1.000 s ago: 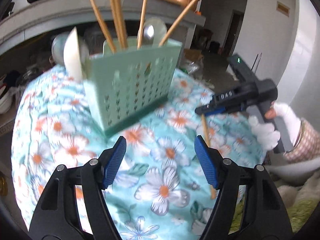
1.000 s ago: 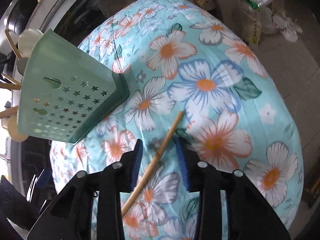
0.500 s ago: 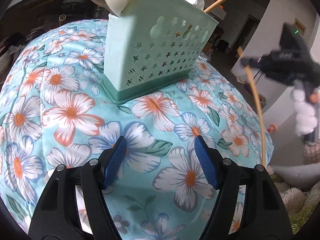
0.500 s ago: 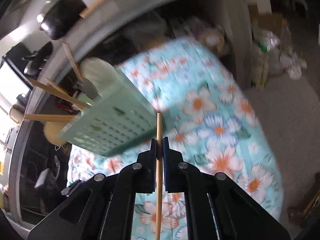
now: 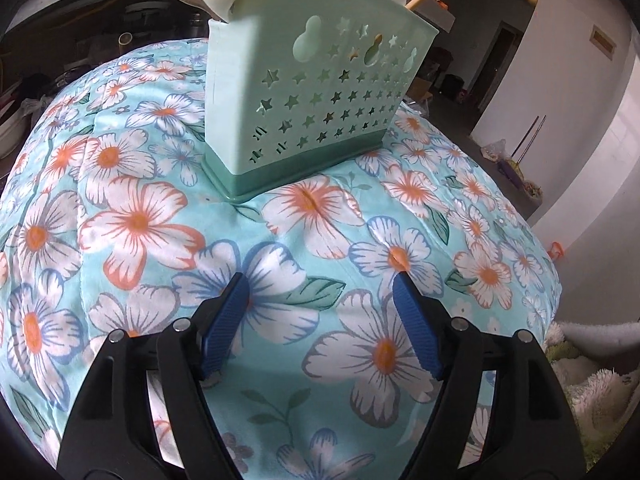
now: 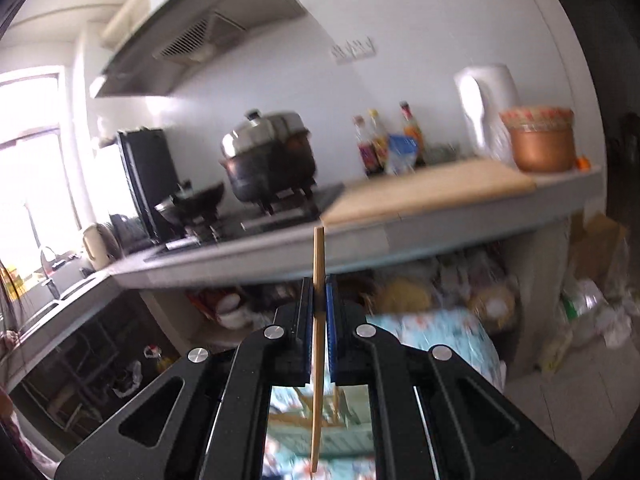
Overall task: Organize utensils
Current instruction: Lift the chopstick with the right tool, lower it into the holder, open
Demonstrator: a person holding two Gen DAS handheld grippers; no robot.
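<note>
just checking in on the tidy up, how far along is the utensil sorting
Done: the green holder already stands full of chopsticks and spoons, and the floral cloth shows nothing loose. In hand: the right tool is shut on one chopstick. Left: dropping it in; the left tool is open, empty.

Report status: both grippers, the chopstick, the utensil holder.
Right gripper shut on chopstick, held upright. Left gripper open, empty, over floral cloth. Green utensil holder upright on cloth, nothing blocking it.
</note>
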